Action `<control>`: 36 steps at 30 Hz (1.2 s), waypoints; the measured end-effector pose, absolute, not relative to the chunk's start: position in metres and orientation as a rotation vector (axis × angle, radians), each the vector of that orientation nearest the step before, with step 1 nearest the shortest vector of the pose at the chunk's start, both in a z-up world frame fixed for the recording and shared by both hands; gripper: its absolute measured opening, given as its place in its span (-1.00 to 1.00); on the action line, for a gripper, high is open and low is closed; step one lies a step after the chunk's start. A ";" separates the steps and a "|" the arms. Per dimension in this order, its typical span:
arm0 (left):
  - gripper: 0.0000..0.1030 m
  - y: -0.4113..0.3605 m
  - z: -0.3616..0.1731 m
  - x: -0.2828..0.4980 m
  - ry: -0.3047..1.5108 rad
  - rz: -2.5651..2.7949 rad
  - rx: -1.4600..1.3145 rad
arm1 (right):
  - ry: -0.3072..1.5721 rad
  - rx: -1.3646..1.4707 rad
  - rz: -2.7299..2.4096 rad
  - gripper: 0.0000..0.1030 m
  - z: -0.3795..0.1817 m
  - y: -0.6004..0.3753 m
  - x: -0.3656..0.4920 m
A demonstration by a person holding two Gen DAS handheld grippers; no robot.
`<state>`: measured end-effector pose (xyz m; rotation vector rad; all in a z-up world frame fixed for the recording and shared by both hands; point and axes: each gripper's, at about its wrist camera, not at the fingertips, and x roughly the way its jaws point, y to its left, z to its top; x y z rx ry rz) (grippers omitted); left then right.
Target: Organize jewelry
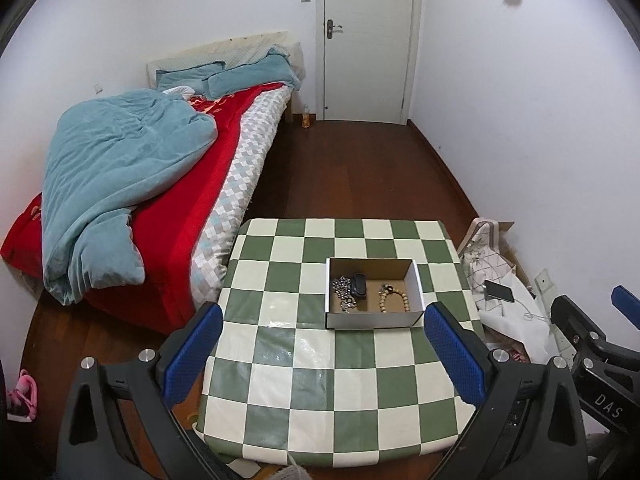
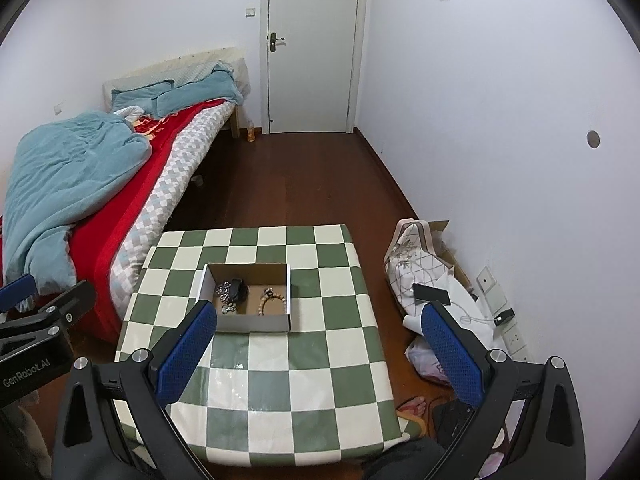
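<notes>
Both grippers: left gripper (image 1: pixel 322 330) and right gripper (image 2: pixel 316 330) hang above the near half of the table (image 1: pixel 352 412), blue pads spread wide, nothing btwn them.
Jewelry spot: all pieces sit inside the open cardboard box (image 1: pixel 374 322) near table centre; silver chain (image 1: pixel 343 292) at its left, black item (image 1: pixel 359 285) (watch or band, can't tell) touching the chain, bead bracelet (image 1: pixel 394 300) to the right, apart from the other two.
Task state: my read is nothing is sorted yet; first pick not begun.
Risk 1, tangle: chain is piled and lies against the black item, so a pinch there could lift both together or drag links out in a clump.
Risk 2, box shift: box looks light, w/ upright walls; a finger catching the near wall on the way down could push or tip it across the slick checkered cover.
Risk 3, missed grip: chain links are thin and flat on the box floor; wide pads may slide over them, esp. in the left corner where the wall crowds one finger.
Risk 4, beads: bracelet is round-beaded, prob. rolls out of a shallow pinch and drops.
Risk 5, arms clash: both tools are side by side (each shows at the edge of the other's view); reaching into the one small box together could knock them.
</notes>
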<state>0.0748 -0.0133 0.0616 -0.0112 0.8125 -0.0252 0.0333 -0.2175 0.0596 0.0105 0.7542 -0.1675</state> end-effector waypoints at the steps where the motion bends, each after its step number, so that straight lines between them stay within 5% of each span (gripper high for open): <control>1: 0.99 -0.013 0.061 0.077 0.816 -0.025 -0.013 | 0.757 0.010 -0.172 1.00 0.059 -0.218 0.037; 36: 0.99 -0.013 0.062 0.090 0.849 -0.003 -0.016 | 0.818 0.003 -0.170 1.00 0.044 -0.213 0.074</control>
